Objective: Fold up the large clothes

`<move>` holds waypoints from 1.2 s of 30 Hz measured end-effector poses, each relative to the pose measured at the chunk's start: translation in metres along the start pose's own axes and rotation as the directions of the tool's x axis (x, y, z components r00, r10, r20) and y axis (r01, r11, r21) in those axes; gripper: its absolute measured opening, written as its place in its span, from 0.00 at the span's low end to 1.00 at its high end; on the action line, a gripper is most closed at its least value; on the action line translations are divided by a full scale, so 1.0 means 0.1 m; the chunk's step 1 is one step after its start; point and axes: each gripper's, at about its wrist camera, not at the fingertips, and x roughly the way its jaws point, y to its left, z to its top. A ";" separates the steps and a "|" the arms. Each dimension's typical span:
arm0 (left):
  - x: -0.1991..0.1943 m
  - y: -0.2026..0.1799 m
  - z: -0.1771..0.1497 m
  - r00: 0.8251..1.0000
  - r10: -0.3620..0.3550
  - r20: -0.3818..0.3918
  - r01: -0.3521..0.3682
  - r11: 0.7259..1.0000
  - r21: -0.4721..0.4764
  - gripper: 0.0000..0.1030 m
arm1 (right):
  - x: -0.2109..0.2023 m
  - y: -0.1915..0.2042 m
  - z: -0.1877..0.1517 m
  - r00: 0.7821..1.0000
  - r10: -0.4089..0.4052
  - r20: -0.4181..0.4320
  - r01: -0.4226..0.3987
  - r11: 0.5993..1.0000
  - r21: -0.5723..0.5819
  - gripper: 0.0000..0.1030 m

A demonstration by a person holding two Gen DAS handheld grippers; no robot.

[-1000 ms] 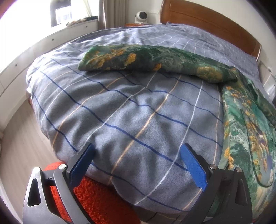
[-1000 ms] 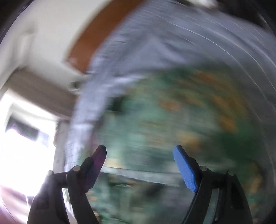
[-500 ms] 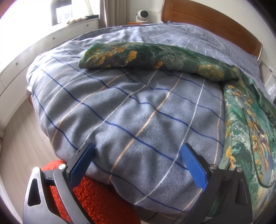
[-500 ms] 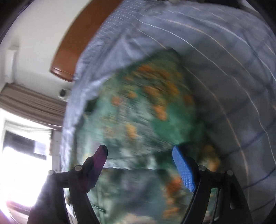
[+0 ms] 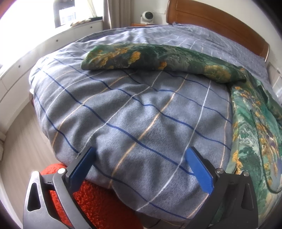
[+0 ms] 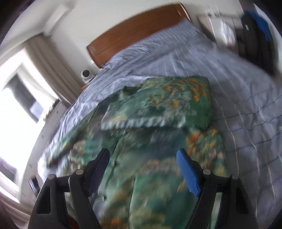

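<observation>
A large green garment with orange flowers (image 6: 158,133) lies spread on the bed. One sleeve is folded over its chest (image 6: 158,109). In the left wrist view its other sleeve (image 5: 158,58) stretches out to the left across the quilt, and the body (image 5: 255,133) lies at the right. My left gripper (image 5: 141,156) is open and empty over the bed's near corner, well short of the sleeve. My right gripper (image 6: 142,156) is open and empty above the garment's lower body.
The bed has a grey-blue checked quilt (image 5: 132,114) and a wooden headboard (image 5: 220,19). An orange shaggy rug (image 5: 98,202) lies on the floor below the left gripper. White cabinets (image 5: 44,44) run under the window at the left. A white fan (image 5: 147,16) stands by the bedhead.
My right gripper has swung round and pulled back from the garment, open and empty throughout; the view is still blurred. My left gripper has hardly moved.
</observation>
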 end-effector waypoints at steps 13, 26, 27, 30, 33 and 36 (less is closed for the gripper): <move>-0.33 0.42 0.84 0.987 -0.158 0.038 0.160 0.986 -0.048 0.99 | -0.10 0.76 -0.98 0.999 0.040 -0.005 -0.040 0.990 -0.139 0.78; 1.03 1.43 1.98 0.975 -0.017 -0.219 -0.034 0.973 -0.227 0.97 | -0.06 1.10 -1.19 0.994 0.085 -0.061 -0.096 0.976 -0.194 0.78; 1.08 1.41 1.97 0.972 -0.042 -0.229 -0.014 0.971 -0.238 0.96 | -0.04 1.11 -1.20 0.994 0.085 -0.070 -0.097 0.976 -0.195 0.78; 1.14 1.29 1.96 0.964 -0.100 -0.247 0.042 0.972 -0.230 0.40 | 0.01 1.15 -1.24 0.992 0.089 -0.092 -0.106 0.975 -0.196 0.78; 0.99 1.12 2.05 0.974 -0.040 -0.225 0.005 0.988 -0.156 0.09 | 0.02 1.20 -1.24 0.991 0.100 -0.092 -0.117 0.972 -0.204 0.78; 0.54 0.94 2.33 0.989 -0.060 -0.138 0.040 0.989 -0.144 0.07 | -0.03 1.26 -1.26 0.991 0.111 -0.074 -0.125 0.968 -0.220 0.78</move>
